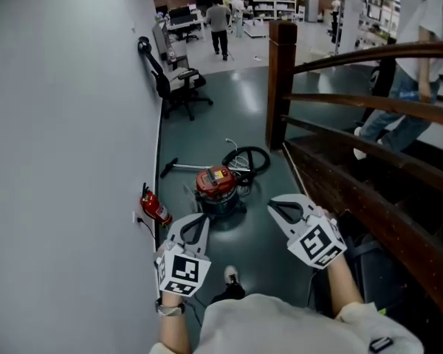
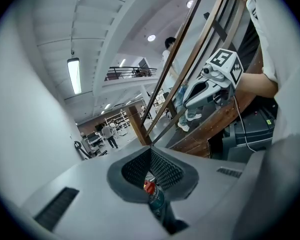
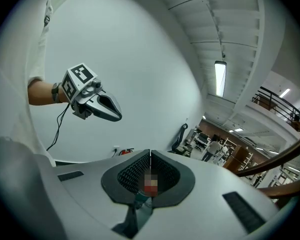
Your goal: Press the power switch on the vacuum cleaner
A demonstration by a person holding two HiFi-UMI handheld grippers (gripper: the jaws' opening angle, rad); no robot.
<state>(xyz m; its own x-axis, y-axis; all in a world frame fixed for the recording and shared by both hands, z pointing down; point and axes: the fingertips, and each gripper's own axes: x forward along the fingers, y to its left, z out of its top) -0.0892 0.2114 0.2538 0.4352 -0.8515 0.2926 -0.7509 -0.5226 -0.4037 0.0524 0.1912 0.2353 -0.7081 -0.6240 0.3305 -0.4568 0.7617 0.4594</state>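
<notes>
The vacuum cleaner (image 1: 217, 187), a squat canister with a red top, stands on the dark green floor ahead of me. Its black hose (image 1: 248, 159) is coiled behind it and its wand (image 1: 179, 167) lies to the left. My left gripper (image 1: 203, 217) is held in the air short of it on the left, jaws shut and empty. Level with it on the right, my right gripper (image 1: 274, 206) is also shut on nothing. In the left gripper view the vacuum cleaner (image 2: 149, 186) shows small through the jaw gap, far off. The right gripper view shows the left gripper (image 3: 116, 116) against the white wall.
A white wall (image 1: 59, 124) runs along the left with a red fire extinguisher (image 1: 155, 207) at its foot. A wooden stair railing (image 1: 354, 109) and post (image 1: 280, 80) border the right, with a person (image 1: 410, 87) on the stairs. An office chair (image 1: 179, 87) stands further back.
</notes>
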